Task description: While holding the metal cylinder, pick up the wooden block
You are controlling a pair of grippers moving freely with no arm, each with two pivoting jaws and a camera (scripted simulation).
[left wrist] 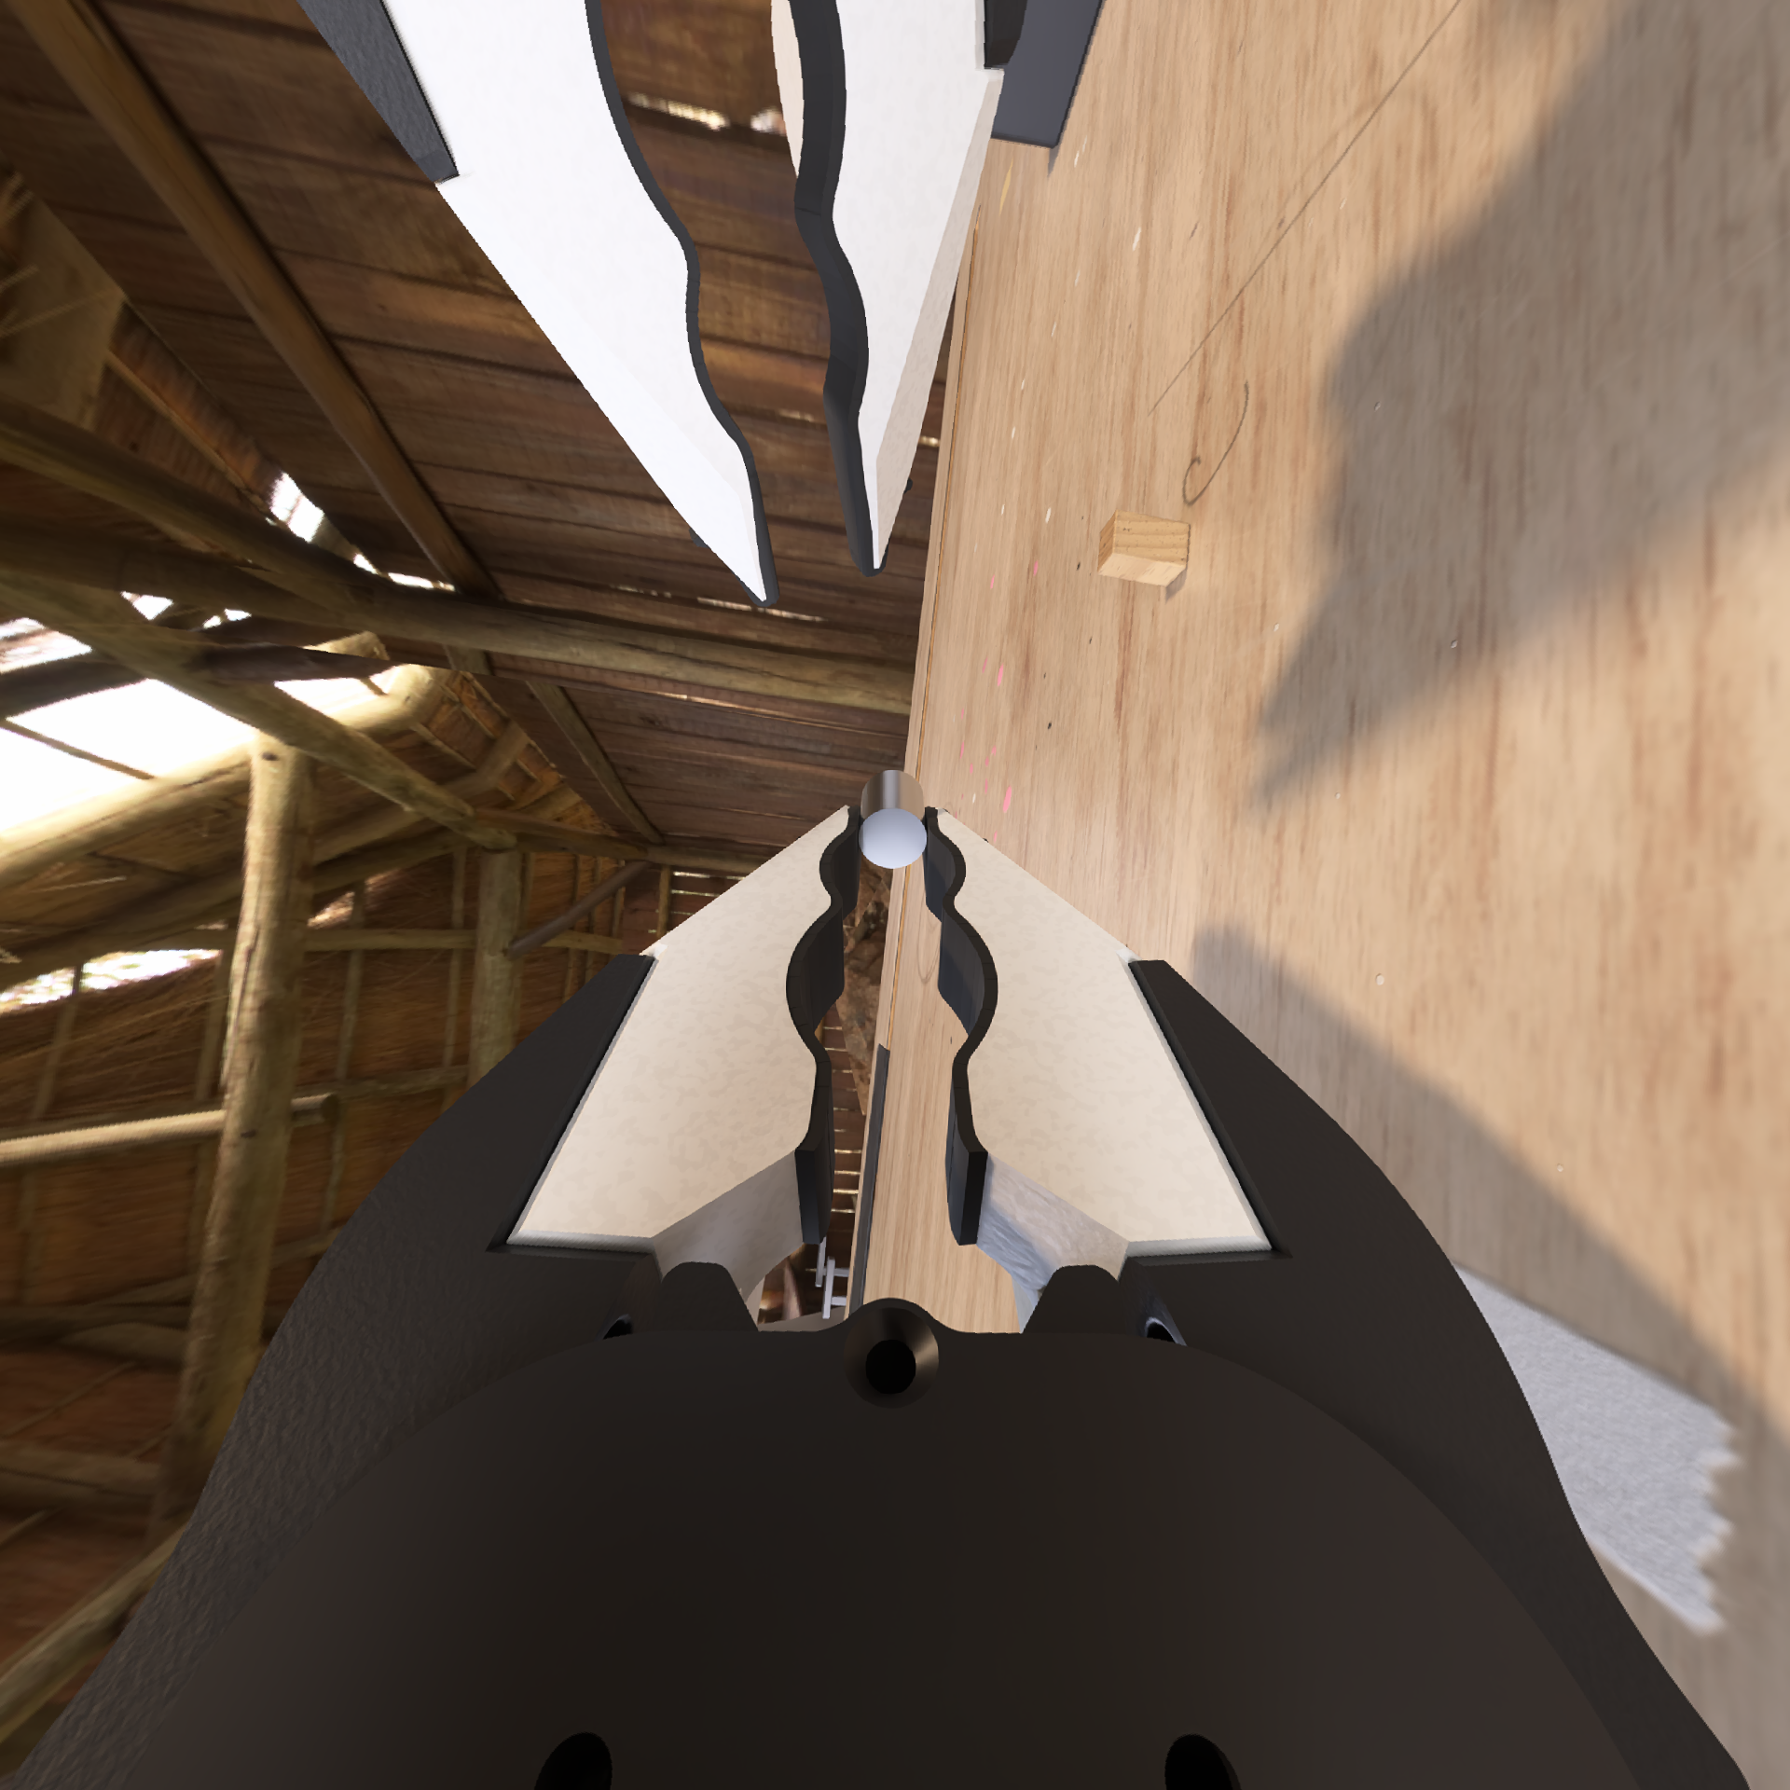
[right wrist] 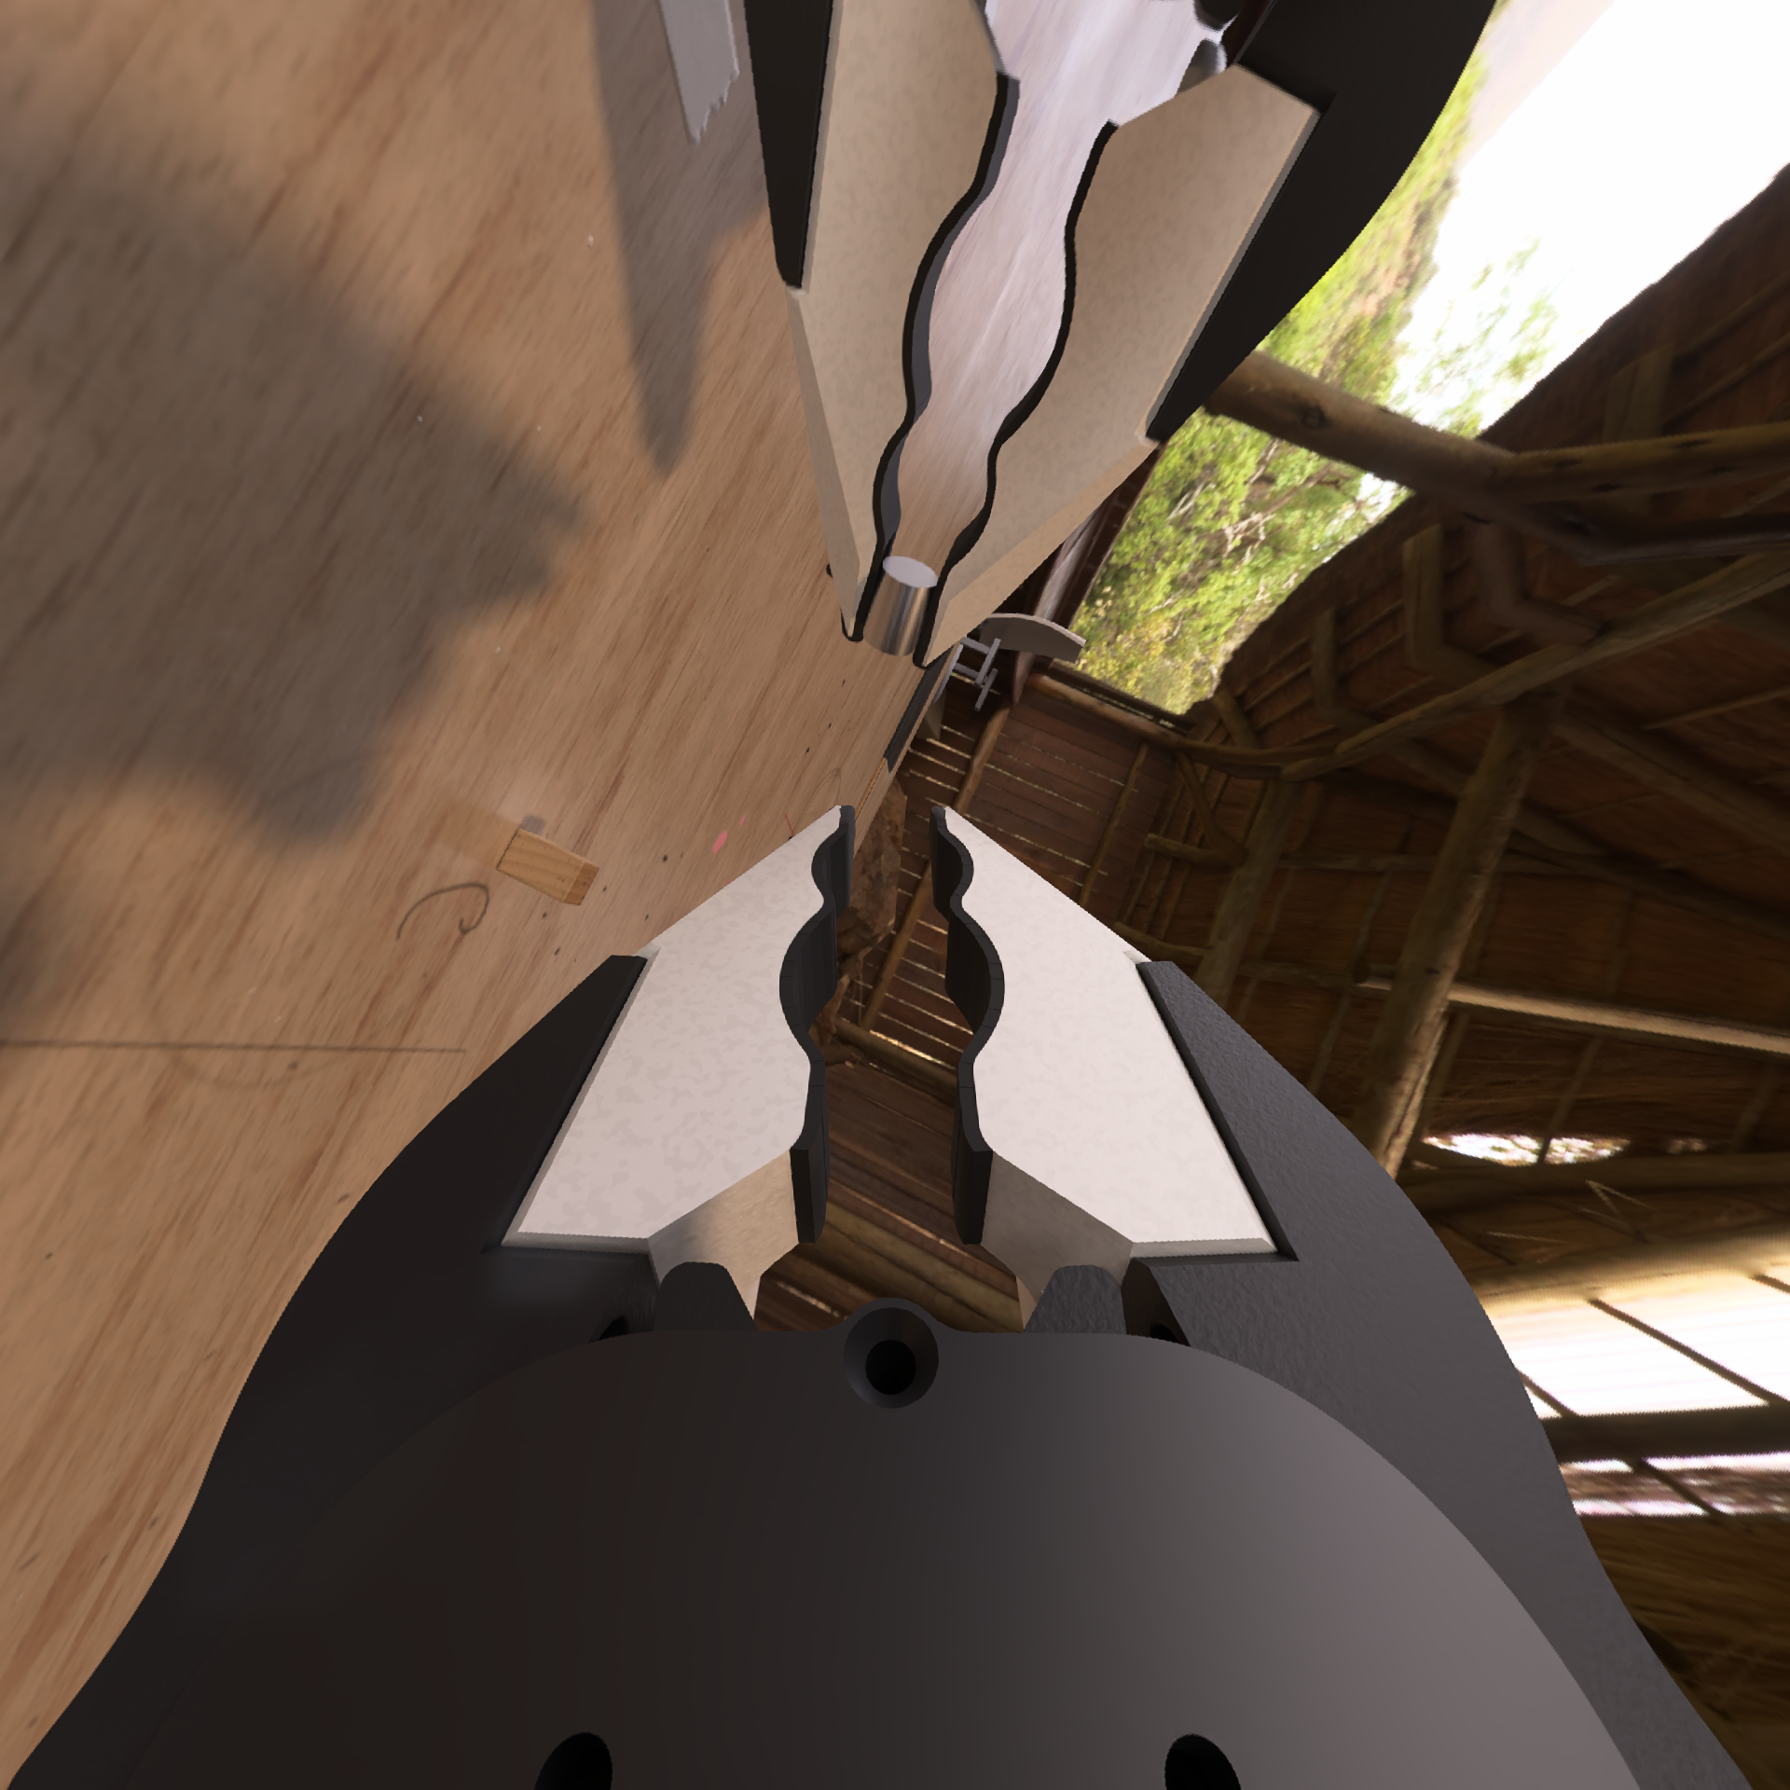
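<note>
The left gripper is clamped on the metal cylinder, which sits at the very tips of its fingers with a flat end facing the left wrist camera. The right wrist view confirms this grip: the cylinder is pinched between the two fingertips of the left gripper, clear of the wooden tabletop.

The right gripper holds nothing; its jaws stand apart with a narrow gap between the tips. It also shows in the left wrist view, raised off the tabletop.

The wooden block lies flat on the tabletop, untouched and well apart from both grippers. Relative to the block, the right gripper's tips sit off to one side and above, near the table edge.

Step in hand, as judged: the cylinder hold is established; the block pickup is not yet begun. The next move calls for the right gripper to widen its jaws, turn toward the block, descend astride it and close, while the left gripper keeps its clamp.
</note>
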